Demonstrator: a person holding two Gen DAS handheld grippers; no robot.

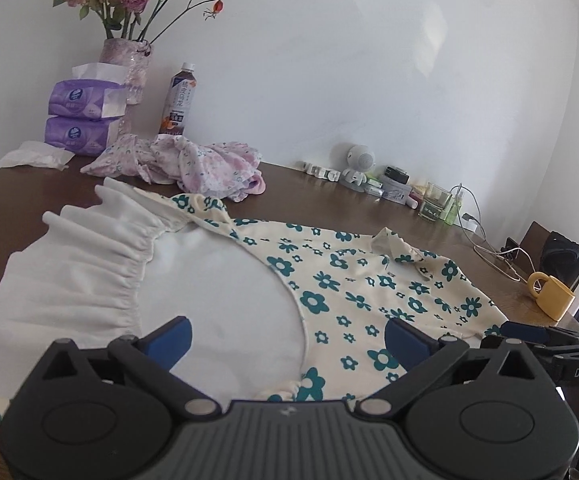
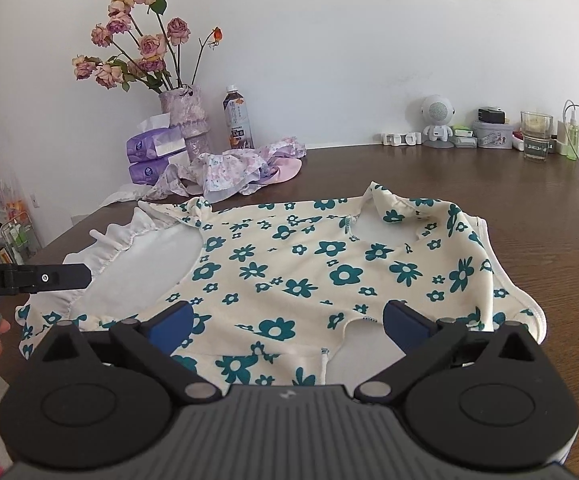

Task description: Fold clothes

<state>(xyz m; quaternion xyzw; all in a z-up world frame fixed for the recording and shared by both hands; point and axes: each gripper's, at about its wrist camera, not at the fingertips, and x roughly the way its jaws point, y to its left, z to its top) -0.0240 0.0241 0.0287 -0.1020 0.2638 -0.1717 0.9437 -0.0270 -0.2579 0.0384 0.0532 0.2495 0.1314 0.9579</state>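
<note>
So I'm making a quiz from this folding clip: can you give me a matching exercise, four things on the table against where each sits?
Things:
1. mug
2. bottle
3. floral garment
4. pink garment

Places:
A. crumpled in a heap in front of the bottle and vase
B. spread flat just ahead of both open grippers, left and right
C. upright by the wall, next to the vase
D. near the table edge, beside the cables

Pairs: 1-D, 2-C, 3-B, 4-A
</note>
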